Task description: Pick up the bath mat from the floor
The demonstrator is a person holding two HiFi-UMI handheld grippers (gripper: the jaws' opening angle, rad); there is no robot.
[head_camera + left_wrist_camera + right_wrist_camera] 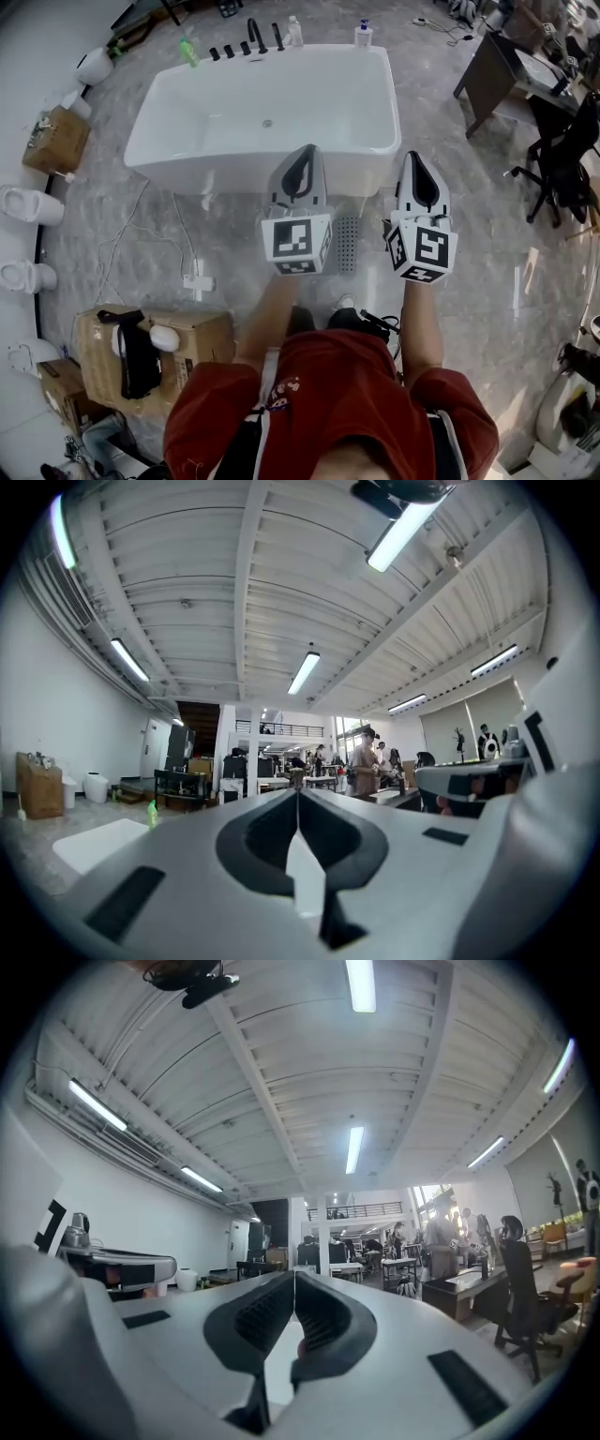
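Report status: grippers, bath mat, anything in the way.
Both shut, empty: left gripper, right gripper. Grey bath mat on floor beside bathtub, untouched, showing between the grippers. Nothing on its visible part.

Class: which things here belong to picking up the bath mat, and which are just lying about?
Job: grey perforated bath mat; left hand-held gripper, shut; right hand-held gripper, shut.
Lying about: white bathtub; brown cardboard box; green bottle; black office chair.
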